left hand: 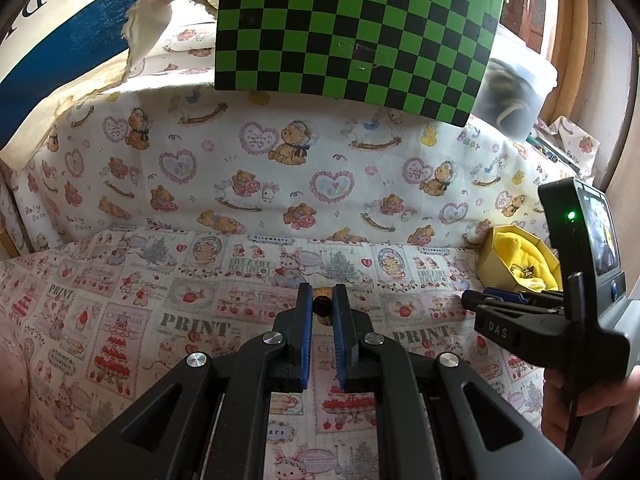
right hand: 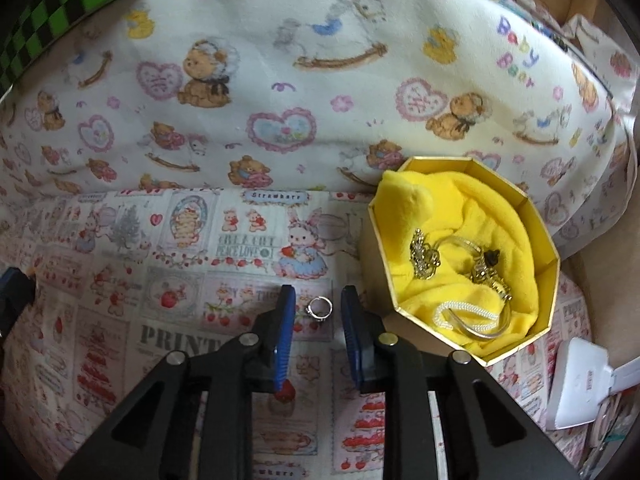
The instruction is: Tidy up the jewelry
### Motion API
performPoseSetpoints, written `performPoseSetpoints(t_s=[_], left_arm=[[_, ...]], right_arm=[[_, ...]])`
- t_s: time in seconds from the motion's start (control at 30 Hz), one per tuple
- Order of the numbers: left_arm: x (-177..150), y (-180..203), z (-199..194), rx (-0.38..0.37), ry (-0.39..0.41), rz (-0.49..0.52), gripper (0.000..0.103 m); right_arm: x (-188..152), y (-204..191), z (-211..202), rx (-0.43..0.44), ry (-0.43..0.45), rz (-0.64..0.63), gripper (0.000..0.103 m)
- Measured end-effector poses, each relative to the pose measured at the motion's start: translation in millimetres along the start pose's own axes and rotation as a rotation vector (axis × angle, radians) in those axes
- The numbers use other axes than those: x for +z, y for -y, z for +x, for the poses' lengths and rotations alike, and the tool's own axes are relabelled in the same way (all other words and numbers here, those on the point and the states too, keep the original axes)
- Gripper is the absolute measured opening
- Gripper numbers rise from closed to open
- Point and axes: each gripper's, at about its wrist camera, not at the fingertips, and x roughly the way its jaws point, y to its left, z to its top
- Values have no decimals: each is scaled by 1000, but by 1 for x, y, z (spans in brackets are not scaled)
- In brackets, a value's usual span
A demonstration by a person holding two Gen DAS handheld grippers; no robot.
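A worktop (left hand: 132, 320) is covered in white patchwork-print cloth showing strawberries, bunnies and the word "PRINT". Behind it, at twelve o'clock, rises an upright surface draped in a cream sheet (left hand: 248, 160) printed with teddy bears, hearts, rocking horses and "Baby Bear" lettering. Above that, also at twelve o'clock, stands a green-and-black checkerboard panel (left hand: 352, 32). At ten o'clock lies blue fabric (left hand: 68, 36) with frayed cream canvas (left hand: 156, 12) beside it. At two o'clock, a translucent lidded plastic tub (left hand: 516, 88) sits half behind the panel, and brown wooden furniture (left hand: 536, 4) stands beyond it. In the right wrist view, white devices (right hand: 576, 384) lie at four o'clock. Soft, even daylight.
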Motion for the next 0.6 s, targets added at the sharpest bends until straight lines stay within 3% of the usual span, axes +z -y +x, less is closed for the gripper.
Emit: performPoseSetpoints(t_s=[0.27, 0.6], left_arm=[[0, -2, 1, 1, 0, -2, 9], [-2, 3, 2, 10, 3, 34, 9]], right_arm=[[-17, -3, 0, 63, 20, -47, 13], [-40, 19, -41, 150, 98, -57, 13]])
